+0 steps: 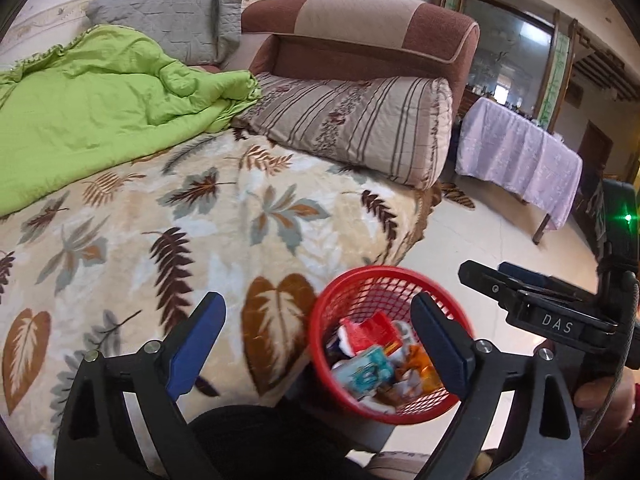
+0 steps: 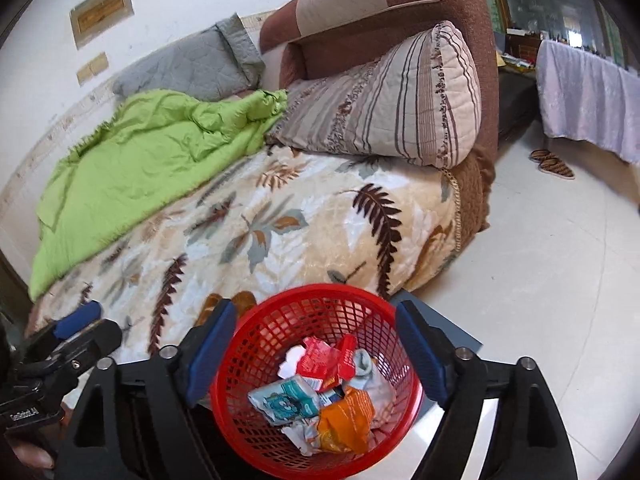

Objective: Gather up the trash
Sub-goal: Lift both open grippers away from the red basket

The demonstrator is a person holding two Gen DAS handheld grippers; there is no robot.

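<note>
A red mesh basket (image 1: 332, 312) (image 2: 280, 320) stands beside the bed's near edge. It holds several crumpled wrappers: red (image 2: 324, 360), teal (image 2: 288, 398) and orange (image 2: 344, 420). My left gripper (image 1: 320, 344) is open and empty, above the bed edge and the basket. My right gripper (image 2: 316, 356) is open and empty, spread wide directly above the basket. The right gripper also shows at the right of the left wrist view (image 1: 516, 288), and the left gripper at the lower left of the right wrist view (image 2: 76, 332).
The bed has a leaf-patterned blanket (image 1: 200, 232), a green quilt (image 1: 88, 112), a striped bolster (image 1: 360, 124) and a grey pillow (image 1: 168, 16). A table under a lilac cloth (image 1: 520, 160) stands to the right. Slippers (image 2: 552, 162) lie on the pale tiled floor (image 2: 540, 280).
</note>
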